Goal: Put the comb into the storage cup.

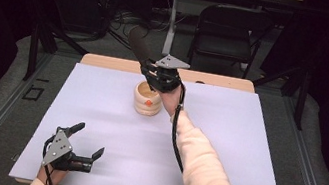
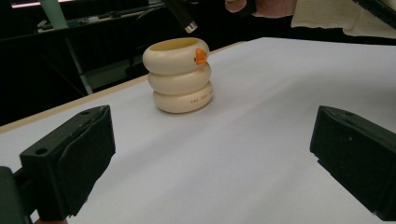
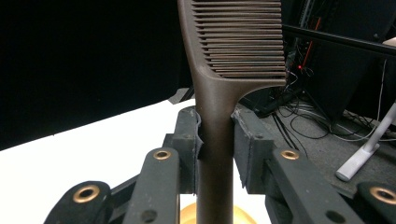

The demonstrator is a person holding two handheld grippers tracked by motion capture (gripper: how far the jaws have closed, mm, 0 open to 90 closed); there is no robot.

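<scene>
Brown plastic filled the gap between the right gripper's (image 3: 215, 149) two pads: they were closed tight on the narrow handle of a comb (image 3: 219, 93), one pad pressed against each side. In the right gripper view the comb's long axis ran straight up and down, with the toothed end uppermost and the teeth lying level toward the right; the handle's lower end dropped toward a yellowish opening at the bottom edge. From the high view the same comb (image 1: 139, 42) leaned up and away from the person, toward the far left, its teeth not discernible there, while the right gripper (image 1: 157, 77) hung just over the cream holder (image 1: 147, 99), a stack of three rounded rings with an orange mark, standing upright near the far middle of the white table (image 1: 224, 148). The left gripper view showed the holder (image 2: 180, 77) from the side, with the handle's tip (image 2: 183, 14) just above its rim. The left gripper (image 1: 87, 146) rested near the table's front left corner, jaws spread wide with nothing between them.
</scene>
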